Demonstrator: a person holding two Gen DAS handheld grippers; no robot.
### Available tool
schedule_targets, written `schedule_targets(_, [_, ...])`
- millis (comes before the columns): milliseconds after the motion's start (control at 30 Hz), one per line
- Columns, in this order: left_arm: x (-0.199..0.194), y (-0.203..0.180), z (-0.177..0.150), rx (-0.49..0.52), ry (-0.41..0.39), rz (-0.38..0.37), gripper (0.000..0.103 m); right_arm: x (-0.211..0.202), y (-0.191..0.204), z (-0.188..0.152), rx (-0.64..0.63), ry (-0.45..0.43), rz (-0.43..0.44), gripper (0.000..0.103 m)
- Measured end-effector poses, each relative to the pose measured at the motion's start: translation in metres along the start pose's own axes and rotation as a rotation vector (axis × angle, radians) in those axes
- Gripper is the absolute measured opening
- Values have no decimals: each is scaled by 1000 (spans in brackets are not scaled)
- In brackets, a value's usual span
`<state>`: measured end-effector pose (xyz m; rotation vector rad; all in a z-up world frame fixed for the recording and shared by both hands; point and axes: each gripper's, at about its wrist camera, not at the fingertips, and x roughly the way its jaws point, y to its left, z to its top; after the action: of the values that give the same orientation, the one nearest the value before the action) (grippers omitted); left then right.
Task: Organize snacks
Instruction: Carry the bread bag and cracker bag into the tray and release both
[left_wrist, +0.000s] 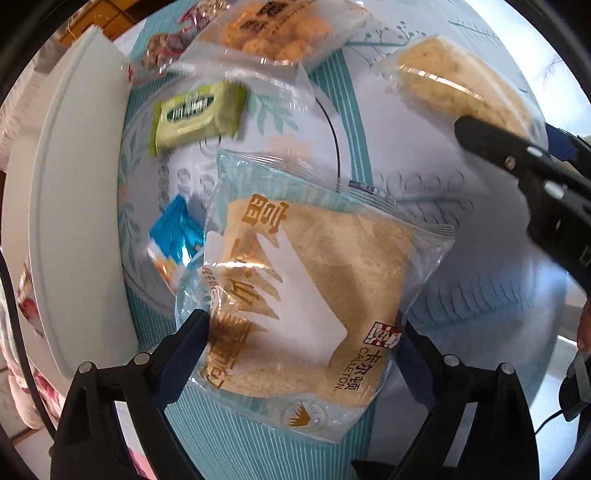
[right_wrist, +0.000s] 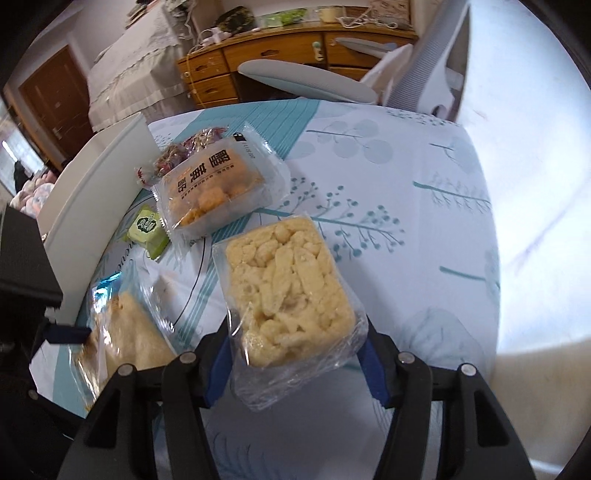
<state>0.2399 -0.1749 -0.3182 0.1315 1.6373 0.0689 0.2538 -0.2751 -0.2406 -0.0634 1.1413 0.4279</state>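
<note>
My left gripper (left_wrist: 303, 332) is shut on a bagged bread slice (left_wrist: 310, 291) with gold lettering, held above the patterned tablecloth. My right gripper (right_wrist: 293, 343) is shut on a clear-wrapped pale rice-puff cake (right_wrist: 288, 288); that cake also shows in the left wrist view (left_wrist: 461, 85) with the right gripper's finger below it. On the cloth lie an orange-snack bag (right_wrist: 218, 184), a green packet (left_wrist: 195, 114), a blue foil packet (left_wrist: 177, 236) and a reddish candy bag (right_wrist: 192, 147).
A white box (left_wrist: 74, 206) with a tall wall stands along the left of the table; it also shows in the right wrist view (right_wrist: 99, 192). A white chair (right_wrist: 424, 74) and a wooden desk (right_wrist: 258, 70) stand beyond the far edge.
</note>
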Motion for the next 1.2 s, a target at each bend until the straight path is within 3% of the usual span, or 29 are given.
schedule_targets(200, [-6, 22, -29, -24, 31, -51, 92, -21, 2, -8, 86, -4, 29, 60])
schedule_targets(367, [-30, 41, -48, -15, -9, -93, 92, -38, 10, -15, 150, -16, 85, 60])
schedule_targets(800, [-126, 126, -89, -104, -216, -293, 92, -78, 57, -29, 245, -61, 178, 60])
schedule_targets(967, [-166, 143, -100, -84, -296, -326, 92, -92, 92, -30, 255, -92, 173, 60])
schedule_targets(1200, [-192, 194, -110, -68, -373, -353, 92, -102, 147, -27, 280, -133, 180, 60])
